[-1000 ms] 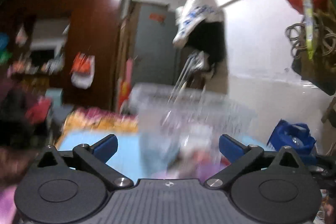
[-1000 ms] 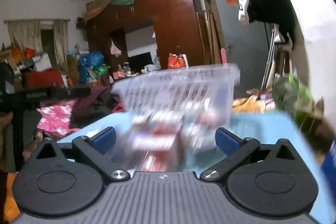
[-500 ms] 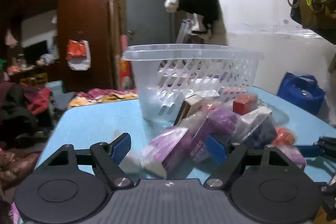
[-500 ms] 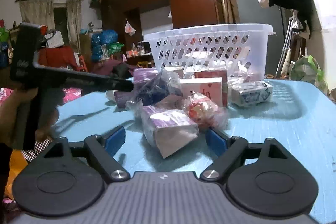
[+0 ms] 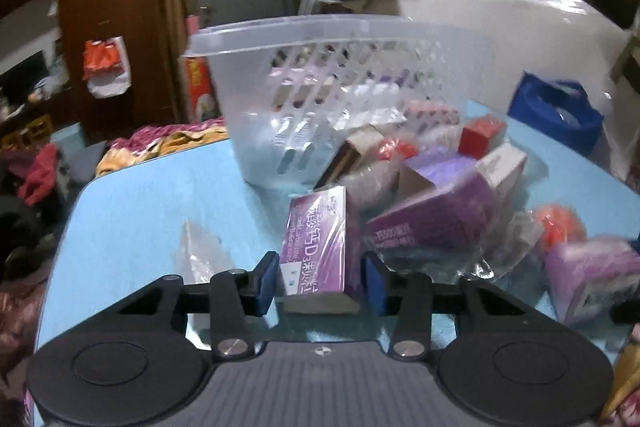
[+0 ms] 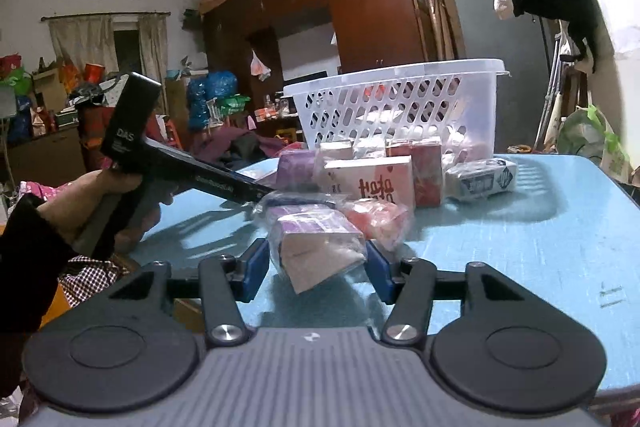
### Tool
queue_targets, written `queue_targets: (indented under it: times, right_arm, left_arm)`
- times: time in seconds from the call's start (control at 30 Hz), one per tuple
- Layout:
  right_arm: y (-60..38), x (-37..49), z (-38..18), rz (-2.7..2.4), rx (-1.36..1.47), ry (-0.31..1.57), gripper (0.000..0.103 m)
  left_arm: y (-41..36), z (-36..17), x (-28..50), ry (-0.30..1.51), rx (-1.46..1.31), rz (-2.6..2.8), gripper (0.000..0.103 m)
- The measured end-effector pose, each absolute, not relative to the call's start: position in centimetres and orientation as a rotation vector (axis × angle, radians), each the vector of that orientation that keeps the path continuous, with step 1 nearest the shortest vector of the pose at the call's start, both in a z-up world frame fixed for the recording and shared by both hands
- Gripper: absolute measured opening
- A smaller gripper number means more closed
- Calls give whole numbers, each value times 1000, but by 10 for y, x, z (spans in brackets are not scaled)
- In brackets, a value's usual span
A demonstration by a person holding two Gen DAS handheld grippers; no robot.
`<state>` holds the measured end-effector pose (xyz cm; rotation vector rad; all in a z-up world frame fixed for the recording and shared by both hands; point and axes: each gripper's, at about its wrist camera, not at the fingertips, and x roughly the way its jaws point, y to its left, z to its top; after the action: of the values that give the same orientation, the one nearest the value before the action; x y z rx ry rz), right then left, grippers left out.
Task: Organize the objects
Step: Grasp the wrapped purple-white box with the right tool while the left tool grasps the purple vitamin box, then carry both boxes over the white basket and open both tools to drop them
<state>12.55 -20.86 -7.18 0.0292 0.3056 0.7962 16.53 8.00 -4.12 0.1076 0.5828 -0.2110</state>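
A pile of wrapped boxes and packets lies on the blue table (image 5: 132,219) in front of a clear plastic basket (image 5: 320,83). My left gripper (image 5: 320,283) is shut on a purple box (image 5: 316,247) wrapped in clear film. My right gripper (image 6: 314,269) is shut on a bagged purple packet (image 6: 316,245) at the near side of the pile. The basket also shows in the right wrist view (image 6: 396,103), behind a pink and white box (image 6: 372,183). The left gripper's body and the hand holding it (image 6: 120,187) show at the left of that view.
A blue bag (image 5: 560,111) sits past the table's far right. A white and blue packet (image 6: 480,181) lies right of the pile. A loose clear wrapper (image 5: 200,247) lies on the table at left. Wardrobes and clutter fill the room behind.
Both grippers dropped toward the table and moved into the pile. Each closed its jaws from wide open onto a wrapped purple item.
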Motion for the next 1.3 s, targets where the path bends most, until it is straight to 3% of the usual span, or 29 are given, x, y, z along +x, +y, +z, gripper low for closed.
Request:
queue_targets:
  times: [0.13,0.2,0.57,1.3]
  right_arm:
    - [-203,130,-74,813,22,314,63]
    - [-199,129,-76,816,4,320,57]
    - [-222,116,-66,800,43,265,55]
    - [-252,141,-46,767,163,207,55]
  left_arm:
    - [75,-44,133,525,38,-207,48]
    - [72,-49,115,486,-6,-215,48]
    - [73,-59,71,299,-115,-156,48]
    - [83,-40,67,187,-180,-170,48]
